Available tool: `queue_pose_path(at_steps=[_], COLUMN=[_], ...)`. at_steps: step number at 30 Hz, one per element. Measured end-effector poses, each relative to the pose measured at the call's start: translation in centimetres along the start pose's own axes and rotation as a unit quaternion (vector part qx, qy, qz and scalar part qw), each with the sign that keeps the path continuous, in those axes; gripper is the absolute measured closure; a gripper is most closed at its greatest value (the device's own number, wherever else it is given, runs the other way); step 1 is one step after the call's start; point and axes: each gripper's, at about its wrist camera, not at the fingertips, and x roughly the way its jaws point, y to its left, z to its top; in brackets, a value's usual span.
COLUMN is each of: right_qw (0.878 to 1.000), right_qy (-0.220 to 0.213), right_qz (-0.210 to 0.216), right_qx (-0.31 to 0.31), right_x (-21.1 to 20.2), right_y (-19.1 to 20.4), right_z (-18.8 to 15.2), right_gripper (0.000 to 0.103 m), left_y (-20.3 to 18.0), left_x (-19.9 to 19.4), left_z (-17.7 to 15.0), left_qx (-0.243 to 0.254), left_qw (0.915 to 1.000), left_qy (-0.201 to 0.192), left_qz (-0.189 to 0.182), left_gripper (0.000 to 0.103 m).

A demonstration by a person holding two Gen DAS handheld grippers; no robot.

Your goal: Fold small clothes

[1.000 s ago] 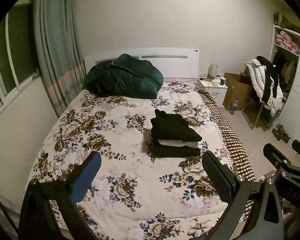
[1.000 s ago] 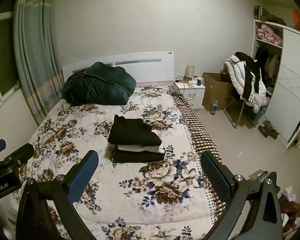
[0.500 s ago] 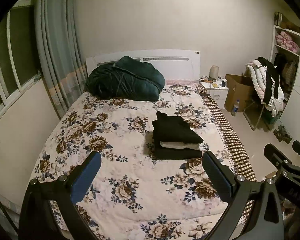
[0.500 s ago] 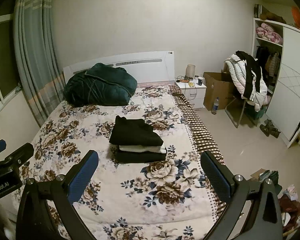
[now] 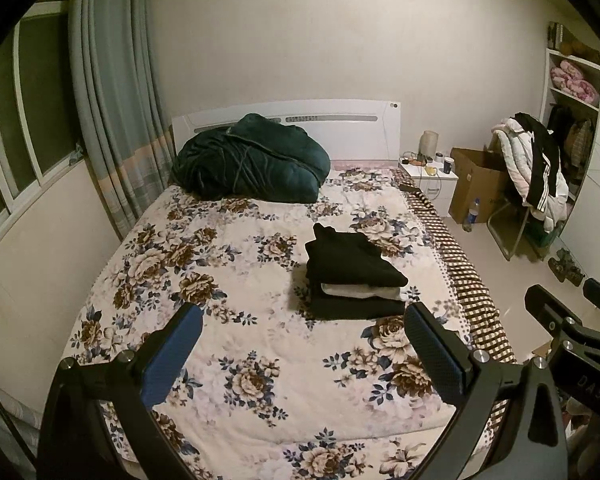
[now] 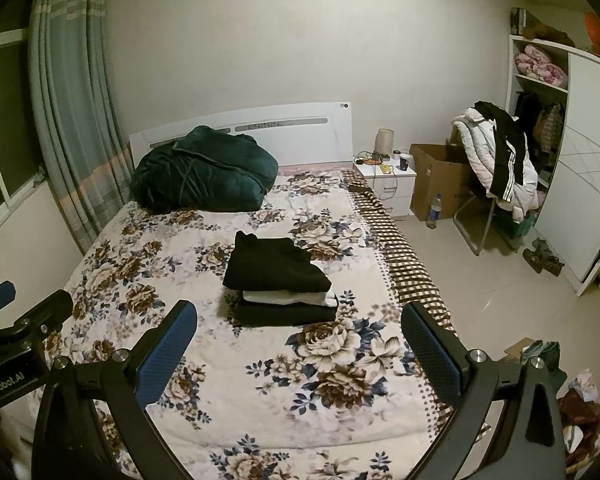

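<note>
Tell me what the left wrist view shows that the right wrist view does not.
Only the left wrist view shows the right gripper at its right edge. Only the right wrist view shows the left gripper at its left edge and clutter on the floor. Both show the folded stack of clothes on the floral bed and the green quilt.

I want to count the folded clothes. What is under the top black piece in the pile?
Under the top black piece lies a white piece, then another black piece. Anything hidden between them cannot be seen.
</note>
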Motion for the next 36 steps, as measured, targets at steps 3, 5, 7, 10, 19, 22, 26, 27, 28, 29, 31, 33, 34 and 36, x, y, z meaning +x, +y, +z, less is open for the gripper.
queue_pose_path(at_steps=[3, 5, 7, 10, 19, 22, 26, 27, 28, 29, 31, 33, 34, 36], right_qw=[1.000, 1.000, 1.000, 1.000, 1.000, 1.000, 1.000, 1.000, 1.000, 1.000, 1.000, 1.000, 1.000, 1.000], right_qy=[0.000, 0.000, 0.000, 0.003, 0.005, 0.004, 0.003, 0.002, 0.001, 0.001, 0.001, 0.002, 0.002, 0.001], right_qz=[0.000, -0.002, -0.002, -0.003, 0.000, 0.000, -0.002, -0.002, -0.001, -0.001, -0.002, -0.001, -0.001, -0.002], right_qx=[0.001, 0.001, 0.003, 0.003, -0.005, -0.007, -0.005, -0.005, -0.004, -0.004, -0.005, -0.005, -0.005, -0.003], right_x=[-0.1, -0.3, -0.4, -0.6, 0.4, 0.6, 0.3, 0.2, 0.3, 0.3, 0.3, 0.3, 0.4, 0.1], right_y=[0.0, 0.1, 0.2, 0.4, 1.6, 2.1, 1.9, 1.9, 2.1, 2.0, 2.1, 2.0, 2.3, 2.3], right_z=[-0.1, -0.3, -0.4, -0.6, 0.0, 0.1, -0.1, -0.2, -0.1, -0.1, -0.1, -0.2, -0.1, -0.3], right_gripper=[0.000, 0.000, 0.000, 0.000, 0.000, 0.000, 0.000, 0.000, 0.000, 0.000, 0.000, 0.000, 0.000, 0.000], left_y=[0.1, 0.1, 0.1, 0.1, -0.1, -0.2, -0.2, -0.3, -0.3, -0.3, -0.3, -0.3, -0.3, -0.4], left_x=[0.0, 0.0, 0.0, 0.0, 0.1, 0.0, 0.0, -0.1, 0.0, -0.1, -0.1, -0.1, -0.1, -0.3], left_z=[0.0, 0.0, 0.0, 0.0, -0.1, -0.2, -0.2, -0.2, -0.3, -0.3, -0.3, -0.3, -0.3, -0.3], left_qx=[0.001, 0.001, 0.001, 0.001, -0.001, -0.001, -0.002, -0.003, -0.002, -0.002, -0.003, -0.002, -0.001, -0.002], left_qw=[1.0000, 1.0000, 1.0000, 1.0000, 0.9999, 0.9999, 1.0000, 1.0000, 1.0000, 1.0000, 1.0000, 1.0000, 1.0000, 1.0000], left_qy=[0.000, 0.000, 0.001, 0.001, 0.009, 0.008, 0.007, 0.007, 0.007, 0.007, 0.007, 0.007, 0.006, 0.006], left_qz=[-0.001, -0.001, -0.002, -0.002, -0.008, -0.007, -0.005, -0.004, -0.005, -0.004, -0.004, -0.003, -0.002, -0.001], left_gripper=[0.000, 0.000, 0.000, 0.000, 0.000, 0.000, 0.000, 0.000, 0.000, 0.000, 0.000, 0.000, 0.000, 0.000])
